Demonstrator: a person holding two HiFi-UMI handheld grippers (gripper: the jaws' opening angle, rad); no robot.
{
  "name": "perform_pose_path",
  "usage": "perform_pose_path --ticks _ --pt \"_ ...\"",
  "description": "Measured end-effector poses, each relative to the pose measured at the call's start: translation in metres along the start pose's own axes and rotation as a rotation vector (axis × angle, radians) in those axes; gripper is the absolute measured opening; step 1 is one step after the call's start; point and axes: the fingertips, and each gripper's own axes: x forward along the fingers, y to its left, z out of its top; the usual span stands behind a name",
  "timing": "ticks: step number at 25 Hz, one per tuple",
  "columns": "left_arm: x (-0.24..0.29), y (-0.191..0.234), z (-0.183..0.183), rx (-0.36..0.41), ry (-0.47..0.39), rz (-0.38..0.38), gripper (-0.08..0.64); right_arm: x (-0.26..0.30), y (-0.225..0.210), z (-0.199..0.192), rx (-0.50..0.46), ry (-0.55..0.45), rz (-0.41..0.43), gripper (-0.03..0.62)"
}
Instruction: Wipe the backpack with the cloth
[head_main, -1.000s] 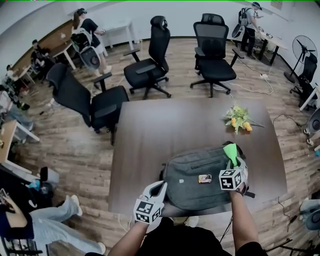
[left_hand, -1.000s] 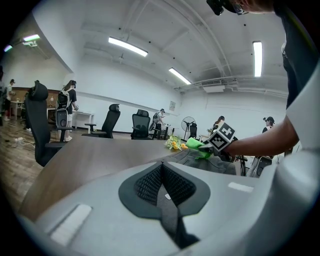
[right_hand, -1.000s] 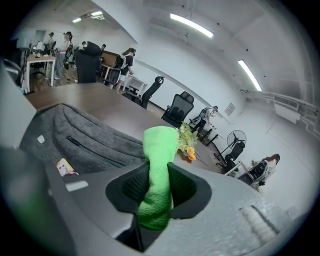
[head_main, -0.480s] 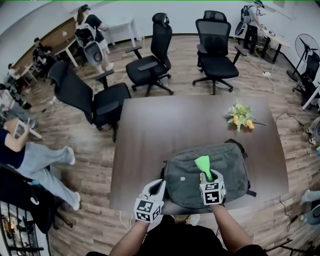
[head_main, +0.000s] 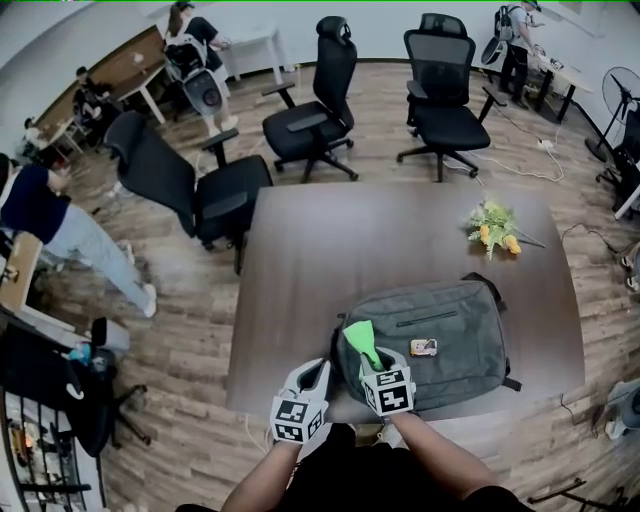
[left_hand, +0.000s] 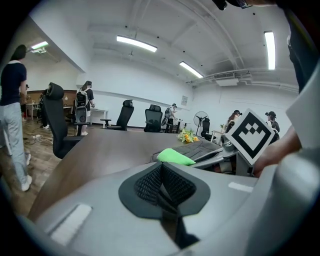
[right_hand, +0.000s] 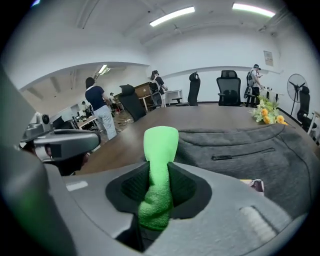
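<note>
Fingers of the right gripper (right_hand: 159, 200) are clamped on a green cloth (right_hand: 159, 160), which is twisted into a roll that sticks out past the tips. In the head view that right gripper (head_main: 372, 362) holds the cloth (head_main: 360, 337) over the near left corner of the grey backpack (head_main: 450, 335). The rest of the bag stretches away to the right of the fingers, lying flat on the brown table (head_main: 350, 240). A small card or tag (head_main: 423, 347) lies on the bag just right of the cloth. Just left of these fingers hovers the left gripper (head_main: 314, 376), its jaws pressed together on nothing, at the table's near edge. Well beyond the bag lies a bunch of flowers (head_main: 495, 228).

Judging by the cloth's place, wiping is under way at the bag's left end. The fabric shows no stain or damp streak, so how much is done cannot be read.

Whether the cloth tip actually presses on the fabric is unclear. The bag's near edge is hidden behind the right gripper and arm.
</note>
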Motion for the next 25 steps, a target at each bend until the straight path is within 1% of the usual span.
perform_pose_path --ticks 4,8,12,19,22,25 --pt "-0.004 0.004 -0.006 -0.006 0.014 0.017 0.020 0.013 0.013 -0.009 -0.021 0.031 0.016 0.098" --pt "-0.005 0.012 -0.010 -0.012 0.031 0.042 0.020 0.012 0.008 -0.015 -0.057 0.059 -0.008 0.098" --pt "-0.001 0.009 -0.011 -0.009 0.038 0.027 0.019 0.003 -0.021 -0.017 -0.054 0.066 -0.080 0.098" --pt "0.009 -0.006 -0.008 0.007 0.036 -0.033 0.020 -0.025 -0.079 -0.020 -0.016 0.074 -0.207 0.098" --pt "0.013 -0.013 -0.006 0.016 0.026 -0.064 0.020 -0.040 -0.104 -0.025 -0.023 0.090 -0.269 0.098" --pt "0.017 -0.018 -0.004 0.024 0.029 -0.080 0.020 -0.056 -0.128 -0.026 -0.033 0.101 -0.332 0.098"
